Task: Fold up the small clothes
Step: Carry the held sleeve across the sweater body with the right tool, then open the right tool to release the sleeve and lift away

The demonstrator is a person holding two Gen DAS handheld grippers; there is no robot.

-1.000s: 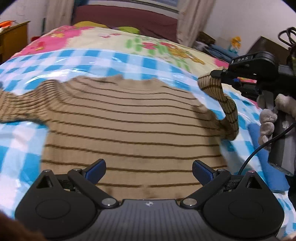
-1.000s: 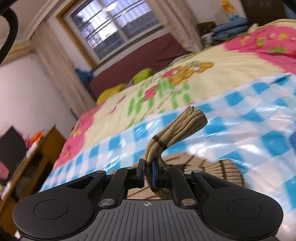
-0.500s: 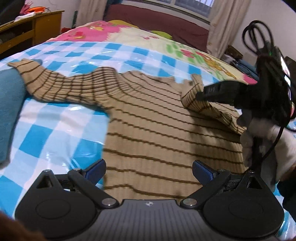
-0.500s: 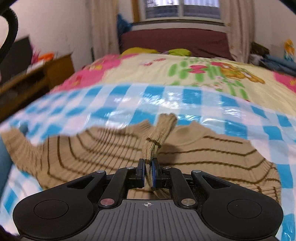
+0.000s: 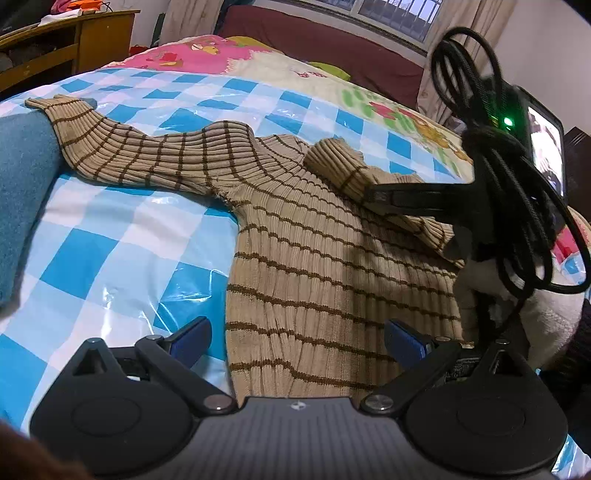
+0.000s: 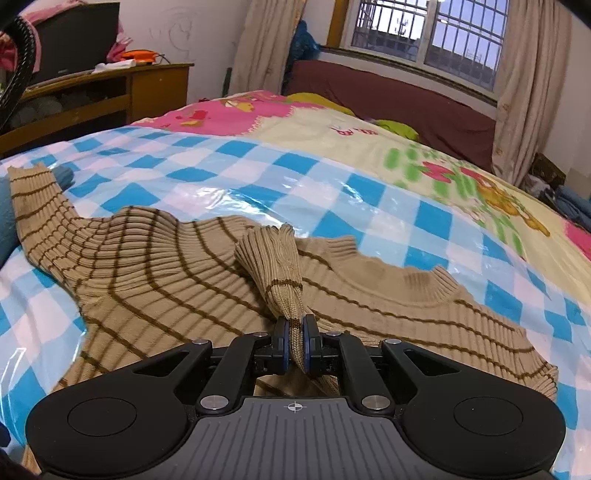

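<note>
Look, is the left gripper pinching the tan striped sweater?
No, the left gripper has its jaws wide apart above the tan striped knit sweater, pinching nothing.

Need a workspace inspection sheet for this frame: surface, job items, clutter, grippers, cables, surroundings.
Surface: bed under a blue-and-white checked plastic sheet, glossy and wrinkled; cartoon-print quilt beyond it.
Job's things: striped tan sweater lying flat; one sleeve stretched out, the other sleeve folded over the body.
Clutter: blue cloth at the sheet's edge, under the stretched sleeve's cuff.
Grippers: right gripper shut on the folded sleeve; left gripper open, holding nothing, above the hem.
Cables: black cable coiled on the right gripper's body.
Surroundings: wooden cabinet, barred window, curtains.
</note>
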